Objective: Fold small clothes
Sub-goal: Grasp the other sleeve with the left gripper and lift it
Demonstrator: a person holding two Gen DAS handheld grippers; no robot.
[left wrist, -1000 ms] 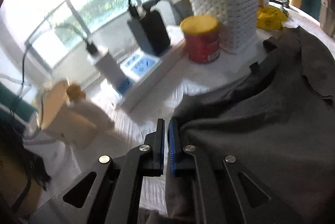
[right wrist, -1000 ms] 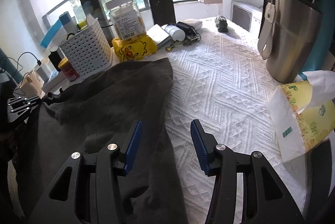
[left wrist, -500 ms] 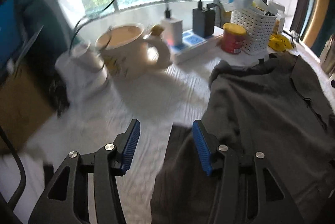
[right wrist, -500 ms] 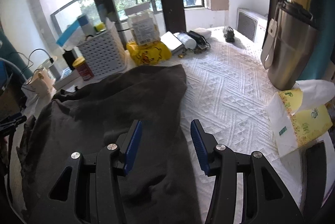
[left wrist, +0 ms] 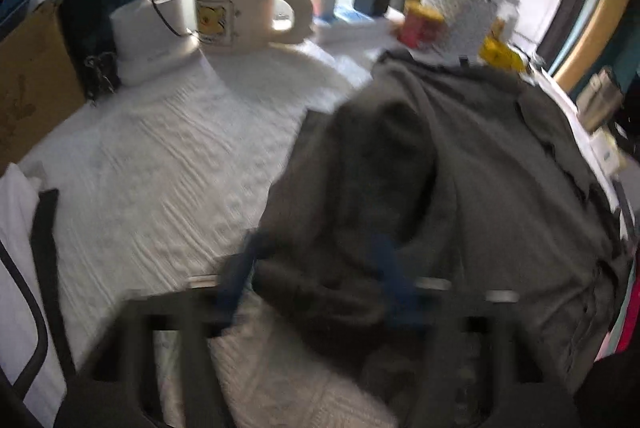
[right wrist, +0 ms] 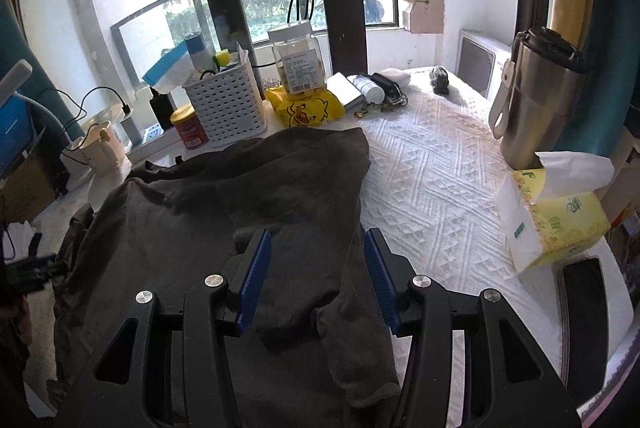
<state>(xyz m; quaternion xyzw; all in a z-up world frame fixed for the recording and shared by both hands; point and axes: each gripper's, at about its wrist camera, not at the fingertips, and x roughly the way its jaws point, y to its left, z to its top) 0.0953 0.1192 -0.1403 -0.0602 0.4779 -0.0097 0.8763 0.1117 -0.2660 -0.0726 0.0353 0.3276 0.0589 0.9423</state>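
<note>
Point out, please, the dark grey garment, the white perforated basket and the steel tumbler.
dark grey garment [right wrist: 248, 195], right wrist view, on its flat middle.
white perforated basket [right wrist: 230, 105], right wrist view, on its front wall.
steel tumbler [right wrist: 536, 99], right wrist view, on its metal body.

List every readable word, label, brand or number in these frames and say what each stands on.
None can be read with confidence.
Clear jar: white printed label, too small.
Yellow tissue pack: green script and a small green mark, illegible.
Yellow duck bag: drawing only, no text.
Red can: label too small.
Cream mug: yellow cartoon picture, blurred.
Power strip: markings too small.
</note>
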